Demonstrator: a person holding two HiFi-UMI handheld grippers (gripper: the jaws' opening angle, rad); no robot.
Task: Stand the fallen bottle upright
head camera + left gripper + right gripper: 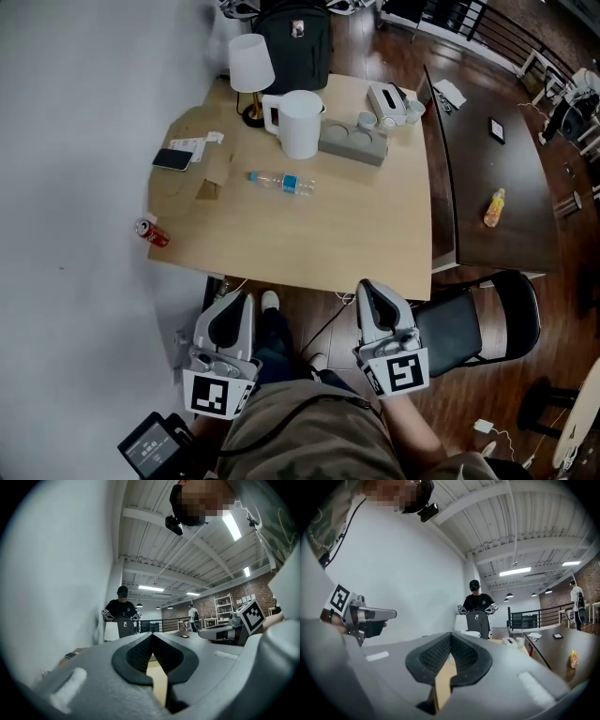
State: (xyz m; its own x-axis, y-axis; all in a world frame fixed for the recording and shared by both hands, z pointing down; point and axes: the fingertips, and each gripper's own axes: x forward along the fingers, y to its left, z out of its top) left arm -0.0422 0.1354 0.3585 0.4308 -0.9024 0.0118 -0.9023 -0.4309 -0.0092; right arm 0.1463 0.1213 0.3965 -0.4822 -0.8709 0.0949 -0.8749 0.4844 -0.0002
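left gripper (234, 306) held level, jaws pressed together, empty; right gripper (377, 298) level beside it, jaws likewise closed on nothing. on the table (356, 234) well ahead of both jaws: one red can (152, 232) far left, one clear bottle (281, 182) lying flat between their lines.

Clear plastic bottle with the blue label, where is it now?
Head view: clear plastic bottle lies sideways on the light wooden table, centre, just below the white pitcher.

White wall (75, 141) on the left. Dark plank floor (562, 309). Light wood bench (309, 244) abuts a dark bench (478, 173), with a black chair (459, 328) at their near corner. White beamed ceiling (187, 550), strip lights (232, 524) lit. Beyond: brick wall (243, 592) and railing (529, 619).
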